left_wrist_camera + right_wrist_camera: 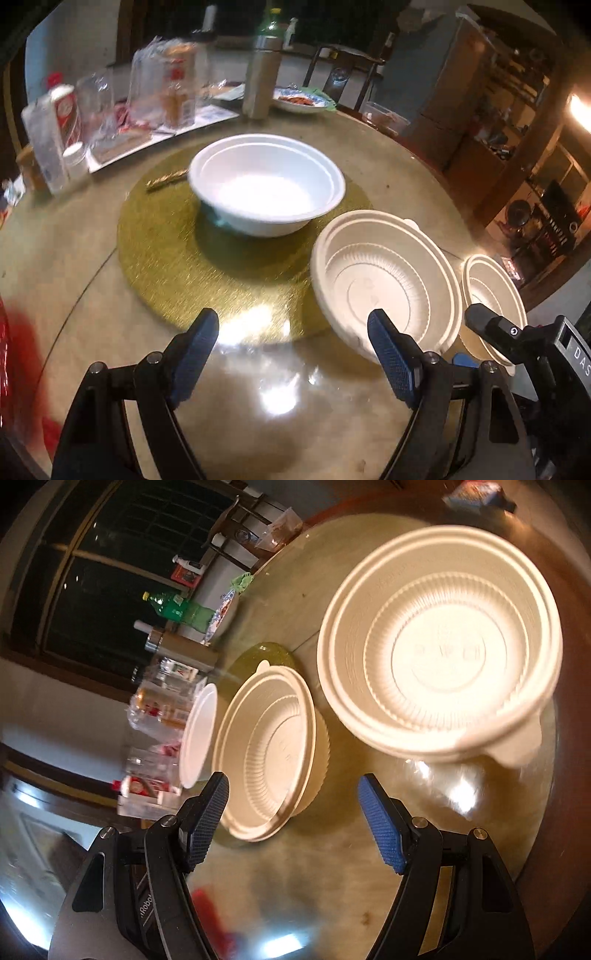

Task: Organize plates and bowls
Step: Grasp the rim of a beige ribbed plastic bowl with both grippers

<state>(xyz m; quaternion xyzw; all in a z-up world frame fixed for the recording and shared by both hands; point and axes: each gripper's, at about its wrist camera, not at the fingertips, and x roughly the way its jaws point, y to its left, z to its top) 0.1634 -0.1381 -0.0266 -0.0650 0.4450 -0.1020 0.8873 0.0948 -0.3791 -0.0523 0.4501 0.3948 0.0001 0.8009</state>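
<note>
Handling: the cream ribbed disposable bowl (384, 284) looks light, thin-walled and a little flexible; I judge a rim pinch best, gently, since a hard squeeze could buckle it.
Second bowl: a matching cream ribbed bowl with a small tab (439, 646) sits at 1 o'clock of the right claw (293, 819), near but not touching.
White bowl: the smooth white foam bowl (267, 182) stands upright on the round gold placemat (166, 240), at 12 o'clock of the left claw (293, 350), well apart.
Left claw: spread, holding nothing; the first cream bowl lies just beside its right finger at 1 o'clock, tilted over the placemat's edge.
Right claw: spread, holding nothing; that same bowl sits at 11 o'clock.
Desk: the round glossy desk (295, 406) looks slippery, so bowls may slide when nudged.
</note>
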